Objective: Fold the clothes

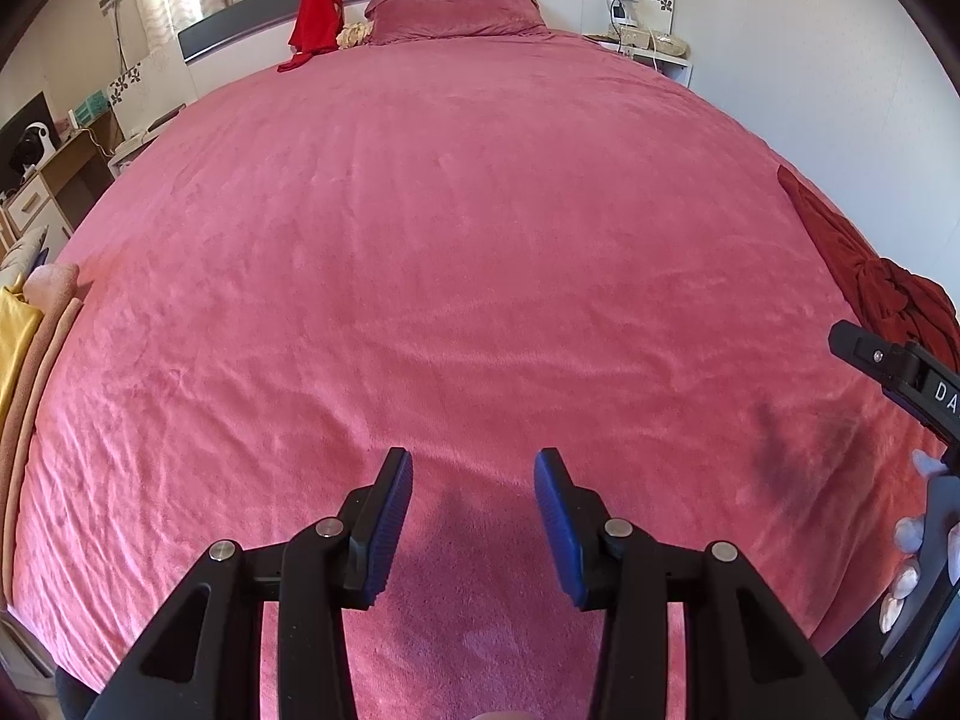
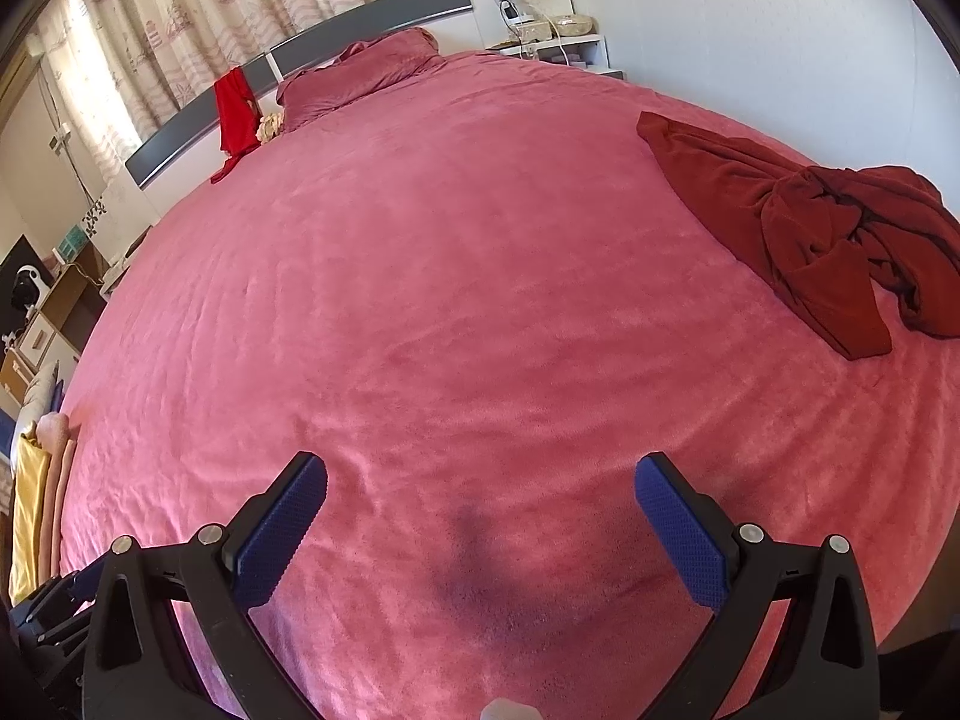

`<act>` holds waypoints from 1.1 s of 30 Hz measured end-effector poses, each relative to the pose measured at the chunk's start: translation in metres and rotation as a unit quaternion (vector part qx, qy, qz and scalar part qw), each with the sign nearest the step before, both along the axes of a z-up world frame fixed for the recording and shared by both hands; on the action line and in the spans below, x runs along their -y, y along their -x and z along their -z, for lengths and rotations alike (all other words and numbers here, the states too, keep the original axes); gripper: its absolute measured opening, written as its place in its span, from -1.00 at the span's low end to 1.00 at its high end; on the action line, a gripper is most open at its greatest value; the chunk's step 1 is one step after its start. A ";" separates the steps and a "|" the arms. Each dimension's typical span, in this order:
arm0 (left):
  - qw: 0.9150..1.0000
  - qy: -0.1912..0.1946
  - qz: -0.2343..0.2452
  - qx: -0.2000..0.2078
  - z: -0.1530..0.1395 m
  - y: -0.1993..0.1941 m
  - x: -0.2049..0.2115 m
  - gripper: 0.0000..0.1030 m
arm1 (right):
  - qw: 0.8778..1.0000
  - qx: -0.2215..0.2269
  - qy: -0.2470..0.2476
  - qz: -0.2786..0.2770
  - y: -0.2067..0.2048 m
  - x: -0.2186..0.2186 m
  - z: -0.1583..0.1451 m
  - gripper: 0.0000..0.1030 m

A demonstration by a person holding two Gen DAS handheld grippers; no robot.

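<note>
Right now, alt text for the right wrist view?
The open right gripper hangs empty above a pink bedspread. A crumpled dark red garment lies to the right; a bright red garment hangs on the grey headboard beside a pink pillow.

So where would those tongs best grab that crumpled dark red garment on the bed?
Probably the flat, smoother end of the crumpled dark red garment, pointing toward the headboard, approached from the pink plush bedspread's open middle. The nearer end is bunched and knotted, so its edges are hard to single out.
</note>
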State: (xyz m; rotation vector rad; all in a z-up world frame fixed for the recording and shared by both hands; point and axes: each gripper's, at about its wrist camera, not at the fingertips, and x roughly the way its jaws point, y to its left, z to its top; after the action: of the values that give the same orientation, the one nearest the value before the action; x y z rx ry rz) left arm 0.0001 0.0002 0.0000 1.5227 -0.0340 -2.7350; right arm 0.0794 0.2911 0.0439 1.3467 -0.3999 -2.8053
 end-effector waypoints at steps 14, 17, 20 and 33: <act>1.000 0.001 -0.003 0.005 0.014 -0.003 -0.004 -0.17 | 1.000 0.002 0.005 0.002 0.002 -0.002 0.001 1.00; 1.000 0.001 -0.004 0.004 0.013 -0.006 -0.002 -0.17 | 1.000 0.002 0.005 0.004 0.002 -0.002 0.001 1.00; 1.000 -0.001 -0.006 0.003 0.010 -0.011 -0.001 -0.17 | 1.000 0.002 0.006 0.005 0.003 -0.002 0.001 1.00; 0.999 -0.043 -0.013 0.009 -0.009 -0.036 0.005 -0.17 | 1.000 0.005 0.010 0.007 0.005 -0.006 0.001 1.00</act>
State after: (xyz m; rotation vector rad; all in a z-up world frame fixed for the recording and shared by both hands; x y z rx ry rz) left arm 0.0359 -0.0049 0.0089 1.5564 0.1050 -2.7364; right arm 0.0741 0.2971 0.0427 1.3592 -0.4385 -2.7994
